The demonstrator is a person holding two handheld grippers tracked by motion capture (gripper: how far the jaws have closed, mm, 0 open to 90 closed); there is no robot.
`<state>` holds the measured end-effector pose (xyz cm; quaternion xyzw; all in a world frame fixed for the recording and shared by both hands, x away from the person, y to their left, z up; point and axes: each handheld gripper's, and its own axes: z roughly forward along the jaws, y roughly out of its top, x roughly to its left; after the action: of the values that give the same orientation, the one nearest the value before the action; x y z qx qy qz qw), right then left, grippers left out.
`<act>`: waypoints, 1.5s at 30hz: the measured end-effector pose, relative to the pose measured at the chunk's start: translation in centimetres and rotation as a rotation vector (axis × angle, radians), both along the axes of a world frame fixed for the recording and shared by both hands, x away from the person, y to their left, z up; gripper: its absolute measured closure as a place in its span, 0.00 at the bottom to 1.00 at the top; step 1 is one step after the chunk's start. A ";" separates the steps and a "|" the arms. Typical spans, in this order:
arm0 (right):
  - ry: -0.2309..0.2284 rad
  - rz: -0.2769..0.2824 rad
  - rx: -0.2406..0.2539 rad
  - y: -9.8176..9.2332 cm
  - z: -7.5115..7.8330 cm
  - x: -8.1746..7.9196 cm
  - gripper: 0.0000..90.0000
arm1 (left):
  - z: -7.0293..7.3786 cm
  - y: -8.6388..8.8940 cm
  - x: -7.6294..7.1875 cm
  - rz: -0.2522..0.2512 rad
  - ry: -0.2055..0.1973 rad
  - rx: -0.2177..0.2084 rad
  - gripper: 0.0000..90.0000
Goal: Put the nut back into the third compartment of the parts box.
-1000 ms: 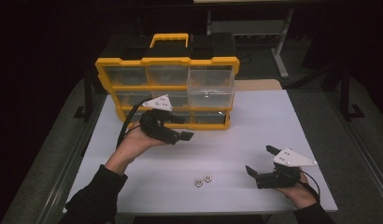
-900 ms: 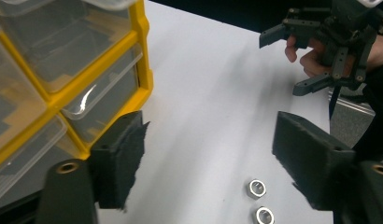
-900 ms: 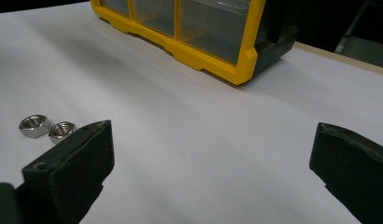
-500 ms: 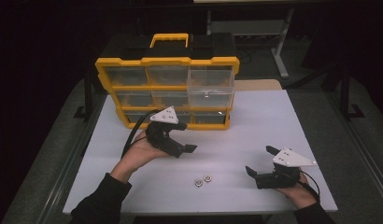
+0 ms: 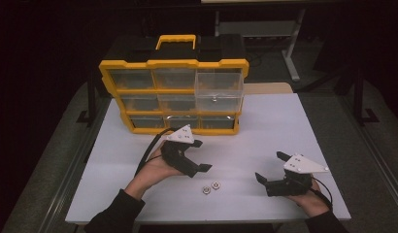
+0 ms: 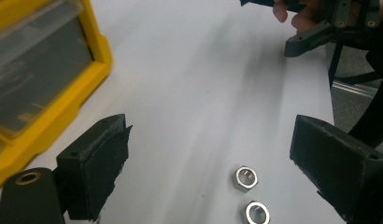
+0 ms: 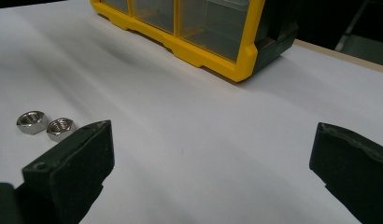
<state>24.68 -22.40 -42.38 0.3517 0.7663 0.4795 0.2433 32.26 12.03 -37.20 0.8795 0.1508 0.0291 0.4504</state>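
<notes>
Lying just ahead of open left gripper jaws: two nuts

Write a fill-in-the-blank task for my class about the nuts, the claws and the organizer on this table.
1. ____ metal nuts lie side by side on the white table.
2. The frame of the drawer organizer is coloured ____.
3. The left claw hovers near the nuts with its jaws ____ and nothing between them.
4. In the high view, the right claw rests to the ____ of the nuts.

Missing words: two; yellow; open; right
</notes>
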 end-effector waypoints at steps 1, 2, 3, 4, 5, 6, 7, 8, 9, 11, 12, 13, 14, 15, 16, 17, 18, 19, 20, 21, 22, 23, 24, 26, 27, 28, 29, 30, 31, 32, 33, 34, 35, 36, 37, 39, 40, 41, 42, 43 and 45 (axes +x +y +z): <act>-0.001 0.000 0.000 0.0 0.0 0.0 0.00 | -0.3 -0.1 -0.1 -0.003 0.002 0.003 0.13; -0.001 0.000 -0.001 0.0 0.0 0.0 0.00 | -0.6 -0.3 -0.2 -0.004 0.007 0.009 0.13; -0.002 0.001 -0.002 0.0 0.0 0.0 0.00 | -0.9 -0.5 -0.2 -0.007 0.001 0.011 0.14; -0.002 0.001 -0.004 0.0 0.0 0.0 0.00 | -1.1 -0.6 -0.5 0.001 0.022 0.010 0.14; -0.002 0.001 -0.005 0.0 0.0 0.0 0.00 | -1.4 -0.8 -0.5 -0.002 0.022 0.015 0.15; 0.002 0.000 -0.005 0.0 0.0 0.0 0.00 | -1.6 -0.9 -0.6 -0.003 0.025 0.015 0.15; -0.003 0.002 -0.005 0.0 0.0 0.0 0.00 | -1.7 -1.0 -0.8 -0.001 0.030 0.013 0.15; -0.002 0.001 -0.004 0.0 0.0 0.0 0.00 | -2.0 -1.1 -0.9 -0.002 0.036 0.013 0.16; -0.003 0.002 -0.004 0.0 0.0 0.0 0.00 | -2.1 -1.2 -1.0 -0.003 0.040 0.015 0.16; -0.004 0.004 -0.005 0.0 -0.1 0.0 0.00 | -2.5 -1.4 -1.1 -0.007 0.039 0.028 0.17; 0.002 0.004 -0.005 0.1 -0.1 0.0 0.00 | -2.6 -1.4 -1.1 -0.009 0.042 0.035 0.18; 0.005 0.006 -0.006 0.1 -0.1 0.0 0.00 | -2.9 -1.5 -1.2 -0.008 0.050 0.028 0.18; 0.003 0.008 -0.008 0.1 -0.1 0.0 0.00 | -3.0 -1.6 -1.2 -0.008 0.051 0.027 0.19; 0.002 0.009 -0.009 0.1 -0.1 0.0 0.00 | -3.2 -1.6 -1.3 -0.009 0.048 0.032 0.21; 0.003 0.009 -0.009 0.2 -0.1 0.0 0.00 | -3.3 -1.7 -1.3 -0.007 0.048 0.033 0.21; 0.004 0.007 -0.008 0.2 -0.1 0.0 0.00 | -3.5 -1.7 -1.4 -0.010 0.052 0.038 0.22; 0.005 0.006 -0.008 0.2 -0.1 0.0 0.00 | -3.7 -1.8 -1.5 -0.011 0.060 0.033 0.23; 0.006 0.007 -0.009 0.2 -0.1 0.0 0.00 | -4.0 -1.9 -1.6 -0.011 0.064 0.032 0.24; 0.003 0.010 -0.011 0.2 -0.1 0.0 0.00 | -4.2 -1.9 -1.6 -0.016 0.067 0.036 0.27; 0.004 0.010 -0.012 0.2 -0.2 0.0 0.00 | -4.4 -2.1 -1.7 -0.009 0.077 0.029 0.29; 0.005 0.009 -0.012 0.2 -0.2 0.0 0.00 | -4.6 -2.2 -1.8 -0.007 0.081 0.036 0.30; 0.004 0.009 -0.011 0.2 -0.1 0.0 0.00 | -4.7 -2.2 -1.8 -0.011 0.086 0.046 0.33; 0.003 0.008 -0.010 0.2 -0.1 0.0 0.00 | -4.9 -2.3 -1.7 -0.010 0.089 0.050 0.35; 0.000 0.008 -0.011 0.2 -0.1 0.1 0.00 | -5.3 -2.5 -1.9 -0.010 0.107 0.049 0.38; 0.001 0.008 -0.011 0.2 -0.1 0.0 0.00 | -5.3 -2.6 -1.9 -0.008 0.110 0.059 0.39; 0.000 0.009 -0.011 0.2 -0.1 0.1 0.00 | -5.5 -2.7 -2.0 -0.008 0.113 0.058 0.41; 0.002 0.008 -0.010 0.2 -0.1 0.0 0.00 | -5.6 -2.8 -2.0 -0.008 0.121 0.062 0.43; 0.001 0.009 -0.010 0.2 -0.1 0.0 0.00 | -5.7 -2.8 -2.0 -0.010 0.121 0.064 0.45; 0.005 0.009 -0.009 0.2 -0.1 0.0 0.00 | -5.9 -3.0 -2.1 -0.011 0.122 0.066 0.47; 0.005 0.010 -0.008 0.2 -0.1 0.0 0.00 | -5.9 -3.0 -2.1 -0.009 0.125 0.068 0.49; 0.005 0.010 -0.009 0.2 -0.1 0.0 0.00 | -6.1 -3.1 -2.1 -0.005 0.130 0.073 0.51; 0.003 0.010 -0.008 0.2 -0.1 0.0 0.00 | -6.1 -3.2 -2.2 -0.005 0.139 0.077 0.53; 0.000 0.010 -0.008 0.2 -0.1 0.0 0.00 | -6.2 -3.2 -2.2 -0.006 0.140 0.076 0.55; 0.000 0.010 -0.009 0.2 -0.1 0.0 0.00 | -6.3 -3.3 -2.2 -0.005 0.145 0.079 0.56; 0.000 0.010 -0.009 0.2 -0.1 0.0 0.00 | -6.4 -3.4 -2.3 -0.005 0.146 0.079 0.57; 0.004 0.010 -0.008 0.2 -0.1 0.0 0.00 | -6.6 -3.5 -2.3 -0.004 0.146 0.082 0.59; 0.004 0.011 -0.008 0.2 -0.1 0.0 0.00 | -6.7 -3.5 -2.4 -0.003 0.149 0.087 0.60; 0.003 0.011 -0.008 0.2 -0.1 0.0 0.00 | -6.7 -3.5 -2.3 -0.006 0.147 0.094 0.61; 0.004 0.010 -0.008 0.2 -0.1 0.0 0.00 | -6.8 -3.6 -2.4 -0.004 0.150 0.089 0.62; 0.000 0.011 -0.009 0.2 -0.1 0.0 0.00 | -6.9 -3.6 -2.4 -0.008 0.148 0.095 0.64; -0.002 0.011 -0.009 0.2 -0.1 0.0 0.00 | -7.0 -3.8 -2.6 -0.011 0.147 0.097 0.66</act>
<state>24.73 -22.19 -42.47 0.3458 0.7702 0.4778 0.2428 29.71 8.28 -44.20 0.9008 0.1773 -0.0308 0.3953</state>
